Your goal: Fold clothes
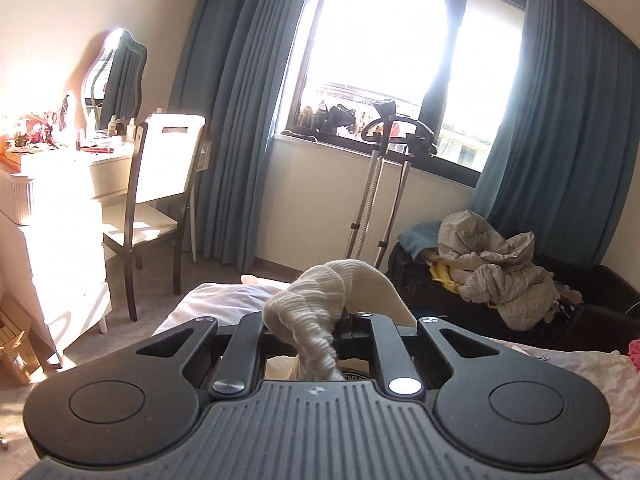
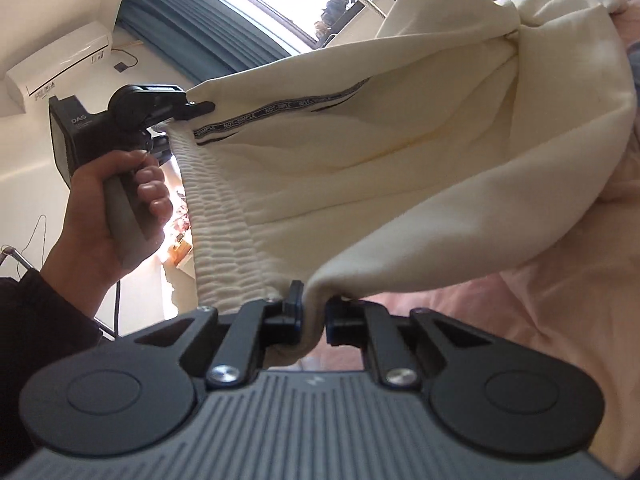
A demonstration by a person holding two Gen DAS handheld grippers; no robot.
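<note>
Both hand-held grippers, left [image 2: 208, 109] and right [image 2: 313, 320], clamped on cream garment's [image 2: 400, 168] ribbed waistband, lifted over bed [image 2: 560, 340]. Next, I reckon: spread flat, then fold.

Daylight came hard through the window [image 1: 384, 52], which was blown out to plain white in both views, and it flared across the dressing table [image 1: 60, 168] and chair back [image 1: 170, 156] until their detail washed out. Fisheye bending was strong: the curtains [image 1: 236, 128] and window frame bowed, and the corners vignetted to black. The right wrist view was tilted, with the cream garment [image 2: 400, 160] evenly lit and softly shadowed in its folds, and both views were sharp without obvious motion blur.
</note>
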